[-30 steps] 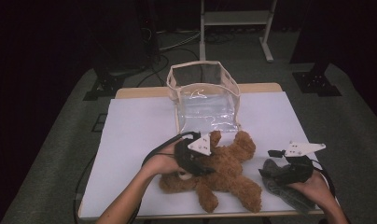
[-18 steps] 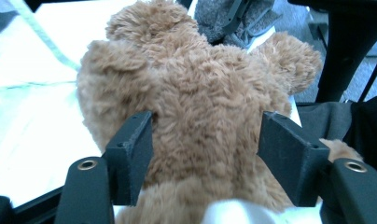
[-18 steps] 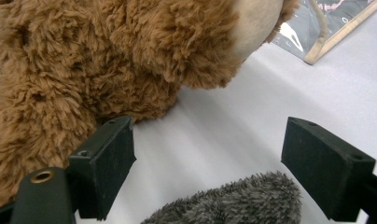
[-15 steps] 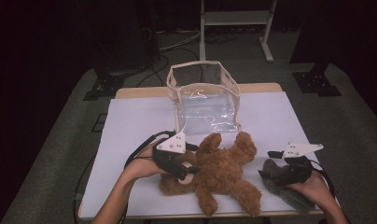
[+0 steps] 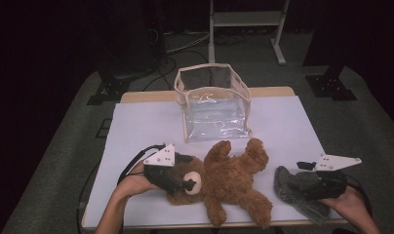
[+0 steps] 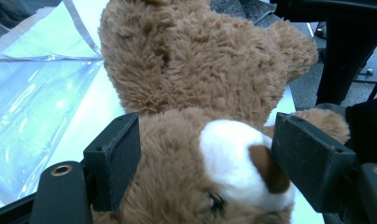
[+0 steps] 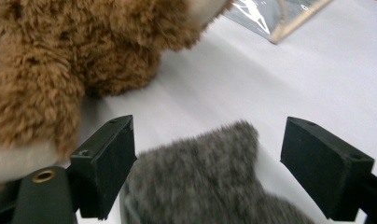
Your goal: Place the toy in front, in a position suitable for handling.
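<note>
A brown teddy bear (image 5: 234, 178) lies on the white table cover near the front edge, its head toward my left hand. My left gripper (image 5: 180, 183) stands open with a jaw on each side of the bear's head (image 6: 196, 177); the white muzzle (image 6: 233, 149) sits between the pads (image 6: 114, 163). A grey furry cloth item (image 5: 295, 187) lies at the front right. My right gripper (image 5: 307, 187) is open over it, with the grey fur (image 7: 200, 182) between its jaws. The bear's leg (image 7: 42, 84) shows at left in the right gripper view.
A clear plastic bag with beige trim (image 5: 214, 102) stands open-topped at the table's back middle, just beyond the bear's paws. The white cover (image 5: 146, 126) is bare on the left and right sides. Stand feet and cables lie on the floor behind.
My left gripper has moved left and toward the front edge, from over the bear's body to its head. The right gripper has stayed on the grey item.
</note>
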Available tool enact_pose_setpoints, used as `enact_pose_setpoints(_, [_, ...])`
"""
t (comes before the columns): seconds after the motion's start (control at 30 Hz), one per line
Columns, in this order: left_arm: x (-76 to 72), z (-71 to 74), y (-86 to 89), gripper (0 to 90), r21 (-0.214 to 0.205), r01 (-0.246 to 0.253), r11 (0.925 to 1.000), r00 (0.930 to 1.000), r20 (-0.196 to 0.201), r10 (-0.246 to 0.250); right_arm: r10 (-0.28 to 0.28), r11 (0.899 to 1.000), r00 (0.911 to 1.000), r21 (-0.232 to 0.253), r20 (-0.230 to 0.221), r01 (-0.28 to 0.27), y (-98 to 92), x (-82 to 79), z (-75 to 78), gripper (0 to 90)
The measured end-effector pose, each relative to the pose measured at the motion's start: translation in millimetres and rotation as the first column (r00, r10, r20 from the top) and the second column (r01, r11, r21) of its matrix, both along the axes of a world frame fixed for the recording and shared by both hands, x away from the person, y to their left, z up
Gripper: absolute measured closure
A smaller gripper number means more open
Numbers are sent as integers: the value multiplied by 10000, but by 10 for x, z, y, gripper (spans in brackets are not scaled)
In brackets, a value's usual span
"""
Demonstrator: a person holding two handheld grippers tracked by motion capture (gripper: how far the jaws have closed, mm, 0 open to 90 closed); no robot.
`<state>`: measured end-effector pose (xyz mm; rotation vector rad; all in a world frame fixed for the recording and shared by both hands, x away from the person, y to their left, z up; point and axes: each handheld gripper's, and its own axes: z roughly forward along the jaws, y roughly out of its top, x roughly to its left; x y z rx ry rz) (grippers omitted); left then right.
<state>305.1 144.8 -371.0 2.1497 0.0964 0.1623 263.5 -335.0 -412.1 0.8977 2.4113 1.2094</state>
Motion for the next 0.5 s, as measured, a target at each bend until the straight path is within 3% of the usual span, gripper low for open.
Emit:
enact_pose_setpoints(0.17, [-25,10,38,233,63,-69,10000,10000,-37,70,35,10000,9996,17,-294,-34,-90,-38,-62,214])
enact_pose_setpoints(0.2, [-28,10,41,233,98,-58,9999,10000,-43,59,217,9996,9983,-176,-536,-227,-70,-33,-98,228])
enact_pose_setpoints(0.33, [-42,23,66,232,247,-100,9996,9999,-5,101,710,9968,9951,-328,-687,-734,14,-11,-89,266])
enact_pose_setpoints(0.5, [-75,47,130,232,307,-166,9994,9998,63,164,1289,9884,9877,-695,-887,-1353,104,69,-6,426])
